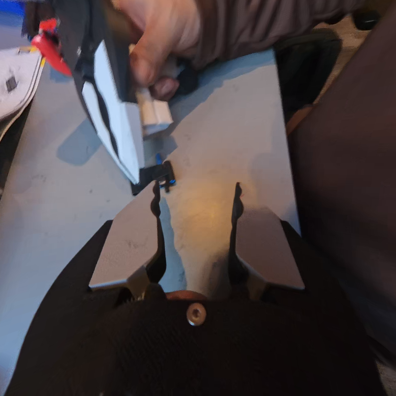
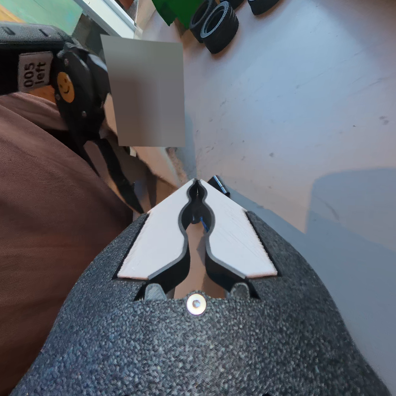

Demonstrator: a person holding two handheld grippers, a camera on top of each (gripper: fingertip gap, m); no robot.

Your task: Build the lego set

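Right gripper (image 2: 196, 182), fingers clamped on small black-and-blue lego piece (image 1: 164, 174): light, rigid, slippery; grip flat sides. Left gripper (image 1: 196, 185), fingers apart, empty.

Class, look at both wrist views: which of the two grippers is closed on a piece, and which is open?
The right gripper is closed on a small black piece: its tips meet. The left gripper is open, its fingers wide apart over the table, with nothing between them.

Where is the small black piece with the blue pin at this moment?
The small black piece is clamped in the tips of the right gripper, low over the grey table. In the left wrist view it sits just beyond the open left gripper.
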